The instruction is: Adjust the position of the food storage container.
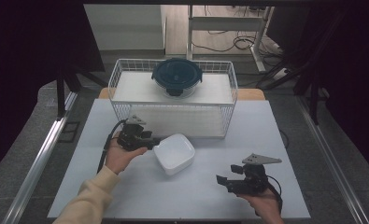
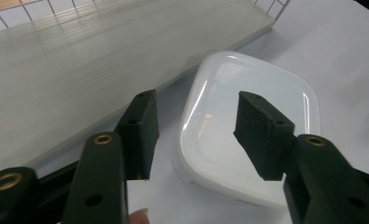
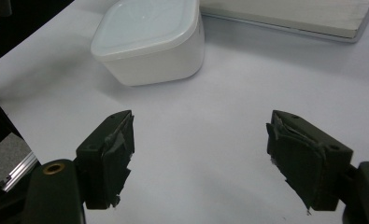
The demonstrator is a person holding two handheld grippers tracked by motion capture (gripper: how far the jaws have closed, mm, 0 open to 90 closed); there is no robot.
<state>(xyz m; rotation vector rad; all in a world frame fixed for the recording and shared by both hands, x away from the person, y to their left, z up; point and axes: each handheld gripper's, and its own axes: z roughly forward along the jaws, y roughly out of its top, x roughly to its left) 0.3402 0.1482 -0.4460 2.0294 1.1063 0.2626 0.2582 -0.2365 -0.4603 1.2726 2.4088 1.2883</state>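
Note:
A white, rounded-square container (image 1: pixel 174 153) (image 2: pixel 229 79) (image 3: pixel 149 37) sits upside down near the middle of the white table (image 1: pixel 196 200). My left gripper (image 1: pixel 153 142) (image 2: pixel 198 135) is at its left edge. The jaws stand apart, one outside the container's rim and one over its flat top, and neither pad presses on it. At the table's front right, my right gripper (image 1: pixel 226 175) (image 3: pixel 201 158) is held level and open over bare tabletop, a hand's length short of the container, with nothing between its fingers.
A white wire basket (image 1: pixel 121 70) stands at the back of the table with a pale board (image 2: pixel 79 70) (image 3: pixel 289 14) in it. A round dark-blue lidded container (image 1: pixel 176 77) rests on the board. Dark floor and metal rails flank the table.

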